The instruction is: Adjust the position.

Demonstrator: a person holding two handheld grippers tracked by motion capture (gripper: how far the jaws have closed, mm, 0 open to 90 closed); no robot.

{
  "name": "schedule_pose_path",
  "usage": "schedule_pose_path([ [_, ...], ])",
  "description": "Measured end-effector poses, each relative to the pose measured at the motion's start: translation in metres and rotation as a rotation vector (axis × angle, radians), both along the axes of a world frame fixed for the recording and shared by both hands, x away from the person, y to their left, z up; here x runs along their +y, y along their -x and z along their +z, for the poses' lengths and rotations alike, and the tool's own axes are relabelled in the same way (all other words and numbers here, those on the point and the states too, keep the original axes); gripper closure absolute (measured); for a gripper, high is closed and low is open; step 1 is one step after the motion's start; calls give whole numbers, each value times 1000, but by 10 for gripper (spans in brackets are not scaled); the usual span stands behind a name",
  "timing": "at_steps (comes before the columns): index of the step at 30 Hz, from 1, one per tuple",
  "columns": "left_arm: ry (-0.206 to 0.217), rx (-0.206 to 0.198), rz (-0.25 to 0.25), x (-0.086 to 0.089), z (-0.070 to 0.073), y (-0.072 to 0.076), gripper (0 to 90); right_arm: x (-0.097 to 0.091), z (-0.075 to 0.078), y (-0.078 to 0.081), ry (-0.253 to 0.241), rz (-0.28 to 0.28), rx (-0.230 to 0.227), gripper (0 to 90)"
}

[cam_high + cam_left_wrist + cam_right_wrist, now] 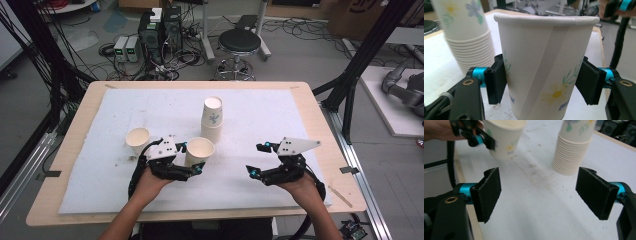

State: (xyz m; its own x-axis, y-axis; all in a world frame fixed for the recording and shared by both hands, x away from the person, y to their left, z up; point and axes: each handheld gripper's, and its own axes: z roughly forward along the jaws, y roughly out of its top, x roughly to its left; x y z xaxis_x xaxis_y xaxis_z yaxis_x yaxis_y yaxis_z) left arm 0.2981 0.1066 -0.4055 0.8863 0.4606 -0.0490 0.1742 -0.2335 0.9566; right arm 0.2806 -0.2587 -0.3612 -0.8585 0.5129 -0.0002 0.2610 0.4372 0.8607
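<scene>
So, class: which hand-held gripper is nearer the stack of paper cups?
Left. The left hand-held gripper, holding a single cup, sits just in front of the stack; the right hand-held gripper hangs farther off to its right.

this was a robotics lab or test room, not a home. beyond the far edge of the wooden table [320,150], which carried a white mat [165,105], computer towers [161,31] and small power boxes [126,48] stood on a bare grey floor [90,45] amid loose cables [175,60]. a black round stool [240,42] stood nearby. black metal frame struts [367,55] rose at the right edge, with a grey robot arm [402,87] lying past them.
</scene>
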Motion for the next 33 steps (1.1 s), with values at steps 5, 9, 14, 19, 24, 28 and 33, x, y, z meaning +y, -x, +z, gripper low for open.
schedule_pose_path([
  [5,62,-50,47,10,3,3,325,-12,-17,2,-1,-61,14,208],
  [9,130,-82,81,15,6,5,323,-19,-25,4,-19,-101,3,208],
  [14,152,-109,107,20,8,7,321,-24,-31,4,-38,-125,-8,208],
  [19,173,-105,117,24,7,5,318,-23,-31,5,-38,-129,-19,208],
  [24,163,-116,117,26,7,6,314,-23,-31,6,-43,-142,-34,208],
  [28,160,-118,136,29,7,8,309,-22,-31,7,-38,-143,-32,208],
  [33,154,-119,144,31,7,8,309,-23,-30,8,-40,-140,-39,208],
])
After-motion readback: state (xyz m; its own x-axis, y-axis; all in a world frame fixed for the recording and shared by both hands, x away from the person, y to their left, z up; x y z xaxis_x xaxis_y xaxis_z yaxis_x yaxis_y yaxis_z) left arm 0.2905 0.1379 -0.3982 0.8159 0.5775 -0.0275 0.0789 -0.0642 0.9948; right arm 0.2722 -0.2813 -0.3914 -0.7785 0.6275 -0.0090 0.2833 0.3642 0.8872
